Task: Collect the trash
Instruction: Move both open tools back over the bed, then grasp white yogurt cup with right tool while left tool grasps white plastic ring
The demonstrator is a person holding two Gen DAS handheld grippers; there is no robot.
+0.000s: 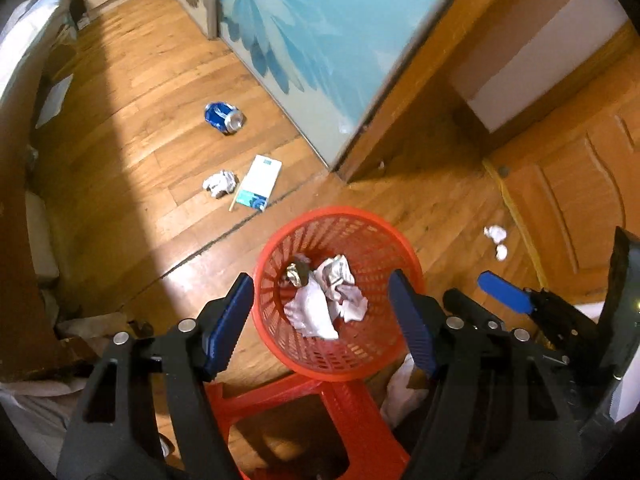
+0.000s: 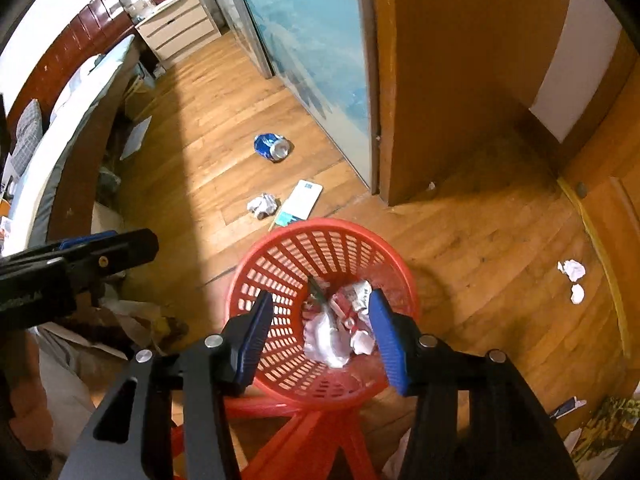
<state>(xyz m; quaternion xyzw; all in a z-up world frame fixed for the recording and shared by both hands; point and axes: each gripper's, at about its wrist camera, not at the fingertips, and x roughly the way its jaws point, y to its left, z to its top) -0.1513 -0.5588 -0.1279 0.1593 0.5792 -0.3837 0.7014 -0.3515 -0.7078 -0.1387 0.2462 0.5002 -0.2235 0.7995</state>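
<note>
A red mesh waste basket (image 1: 276, 240) (image 2: 256, 264) stands on the wooden floor and holds crumpled white paper (image 1: 332, 300) (image 2: 340, 332) and a dark wrapper (image 1: 297, 274). My left gripper (image 1: 326, 320) is open and empty above the basket. My right gripper (image 2: 324, 336) is open and empty above it too. On the floor beyond lie a crushed blue can (image 1: 224, 118) (image 2: 273, 146), a paper wad (image 1: 219, 183) (image 2: 262, 205) and a flat white and teal box (image 1: 259, 182) (image 2: 302, 202). Two small paper wads (image 1: 497, 240) (image 2: 573, 276) lie at the right.
A red plastic stool (image 1: 292, 404) (image 2: 304, 432) stands under the grippers, near the basket. A sliding door with a blue flower print (image 1: 320, 32), a wooden door frame (image 2: 440, 80) and a wooden door (image 1: 580, 184) stand behind. A bed (image 2: 68, 120) runs along the left.
</note>
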